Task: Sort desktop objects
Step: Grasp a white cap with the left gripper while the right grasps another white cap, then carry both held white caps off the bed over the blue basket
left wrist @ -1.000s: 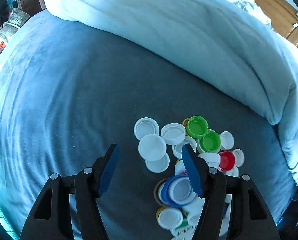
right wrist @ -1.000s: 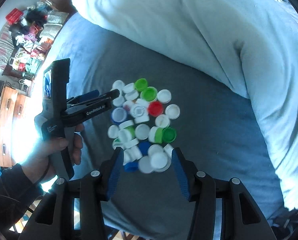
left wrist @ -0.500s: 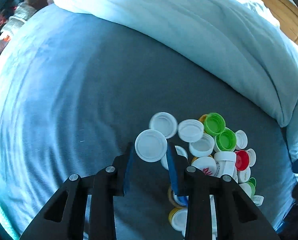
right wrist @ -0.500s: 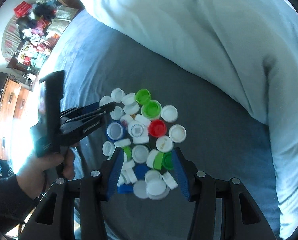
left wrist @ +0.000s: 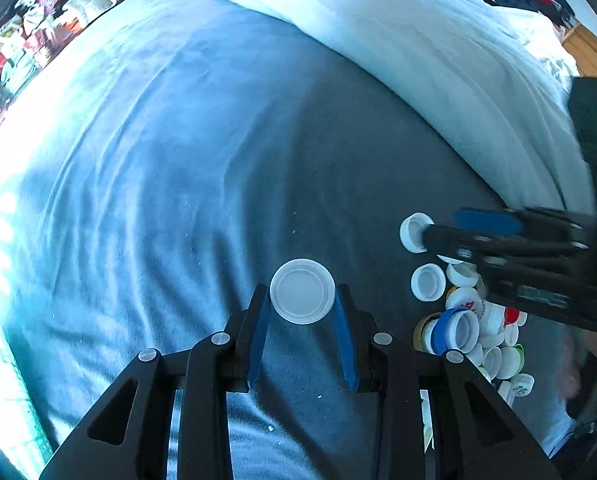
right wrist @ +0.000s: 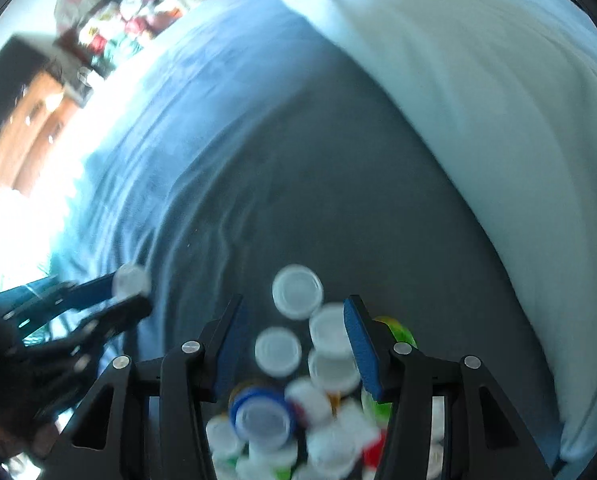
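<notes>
A flat white cap point(left wrist: 302, 280) sits pinched between the blue pads of my left gripper point(left wrist: 301, 294), which is shut on it above the grey-blue bedcover point(left wrist: 178, 200), left of the cap pile point(left wrist: 462, 320). The pile mixes white, blue, green and red bottle caps. In the right wrist view my right gripper point(right wrist: 293, 302) hangs low over the pile point(right wrist: 298, 420), jaws apart, with loose white caps point(right wrist: 278, 350) lying between the fingers and untouched by the pads. The left gripper point(right wrist: 136, 292) with its white cap point(right wrist: 129, 280) shows at the left there. This view is motion-blurred.
A thick pale duvet point(left wrist: 438, 60) is heaped along the far side of the bed. The bedcover stretches bare to the left of the pile. Cluttered shelves point(left wrist: 38, 32) and wooden furniture point(right wrist: 30, 120) stand beyond the bed's left edge.
My left gripper shut on a white cap and carried it left, away from the pile. My right gripper dropped and rolled, coming down over the pile's near caps.
</notes>
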